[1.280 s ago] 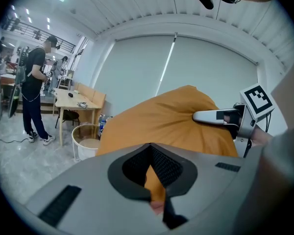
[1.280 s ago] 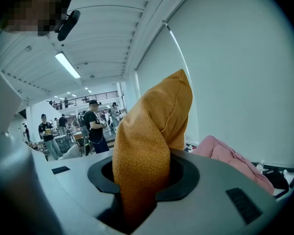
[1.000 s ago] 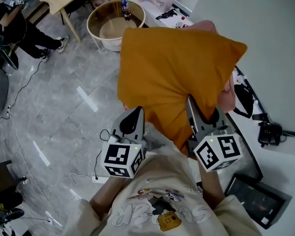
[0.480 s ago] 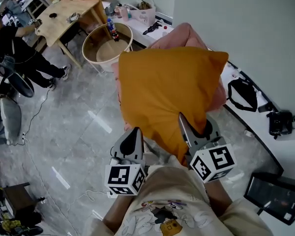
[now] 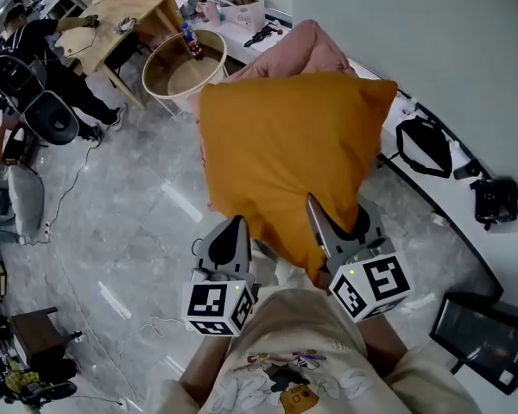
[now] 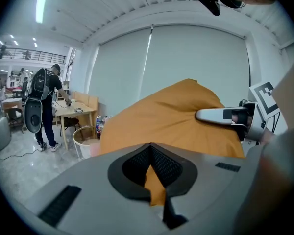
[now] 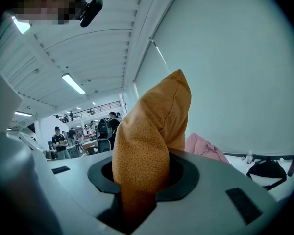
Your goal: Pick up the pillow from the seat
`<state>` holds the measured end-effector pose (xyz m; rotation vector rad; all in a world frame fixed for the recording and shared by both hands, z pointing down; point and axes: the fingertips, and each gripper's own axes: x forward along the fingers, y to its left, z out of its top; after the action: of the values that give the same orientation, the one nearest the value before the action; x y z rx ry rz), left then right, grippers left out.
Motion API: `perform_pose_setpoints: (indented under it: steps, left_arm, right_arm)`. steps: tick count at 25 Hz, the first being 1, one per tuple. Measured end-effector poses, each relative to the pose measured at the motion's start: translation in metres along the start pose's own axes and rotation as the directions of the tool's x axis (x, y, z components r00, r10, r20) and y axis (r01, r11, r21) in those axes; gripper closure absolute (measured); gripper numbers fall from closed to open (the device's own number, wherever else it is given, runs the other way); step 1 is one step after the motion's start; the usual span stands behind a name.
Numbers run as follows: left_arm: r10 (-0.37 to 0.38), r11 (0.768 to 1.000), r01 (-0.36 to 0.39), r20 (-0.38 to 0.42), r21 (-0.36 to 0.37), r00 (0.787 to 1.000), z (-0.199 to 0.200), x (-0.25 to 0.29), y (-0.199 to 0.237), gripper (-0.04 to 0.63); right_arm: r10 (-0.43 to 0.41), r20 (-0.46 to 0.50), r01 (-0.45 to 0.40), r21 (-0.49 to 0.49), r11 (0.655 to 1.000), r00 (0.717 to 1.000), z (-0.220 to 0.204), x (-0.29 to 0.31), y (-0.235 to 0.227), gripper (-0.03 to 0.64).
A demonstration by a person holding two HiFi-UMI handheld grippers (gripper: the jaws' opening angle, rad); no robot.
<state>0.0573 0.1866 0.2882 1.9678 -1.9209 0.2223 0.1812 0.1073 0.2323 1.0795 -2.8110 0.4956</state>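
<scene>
An orange pillow (image 5: pixel 285 158) hangs in the air in front of me, above the grey floor. My left gripper (image 5: pixel 233 228) is shut on its lower left edge; a pinch of orange fabric (image 6: pixel 154 180) sits between the jaws in the left gripper view. On the lower right corner my right gripper (image 5: pixel 325 222) is shut, and the pillow (image 7: pixel 149 126) rises out of its jaws (image 7: pixel 137 190) in the right gripper view. The right gripper's finger (image 6: pixel 220 115) also shows in the left gripper view. Behind the pillow lies the pink seat (image 5: pixel 311 46).
A round basket table (image 5: pixel 160 54) and a wooden table (image 5: pixel 112 15) stand at the back left, with a person in black (image 5: pixel 56 46) beside an office chair (image 5: pixel 47 115). A black bag (image 5: pixel 425 145), a camera (image 5: pixel 496 198) and a tablet (image 5: pixel 479 343) lie along the white ledge on the right.
Both grippers have carried the pillow across the room with the same hold. More of the pink seat now shows behind the pillow's top edge.
</scene>
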Motion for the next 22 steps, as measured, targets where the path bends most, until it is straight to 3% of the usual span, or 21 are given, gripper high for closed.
perform_pose_setpoints:
  steps: [6, 17, 22]
  left_arm:
    - [-0.009, 1.0, 0.009, -0.019, 0.0, 1.0, -0.018, -0.013, -0.042, 0.592]
    - [-0.063, 0.997, 0.065, -0.032, 0.049, 0.997, -0.035, -0.043, -0.077, 0.592]
    - [-0.071, 0.997, 0.072, -0.039, 0.035, 0.997, -0.047, -0.053, -0.081, 0.592]
  right_arm:
    - [0.007, -0.016, -0.007, -0.015, 1.0, 1.0, -0.019, -0.037, -0.011, 0.453]
    - [-0.031, -0.011, 0.031, -0.003, 1.0, 0.999, -0.036, -0.088, 0.005, 0.453]
    - [-0.03, -0.021, 0.03, -0.01, 1.0, 0.999, -0.044, -0.098, 0.011, 0.451]
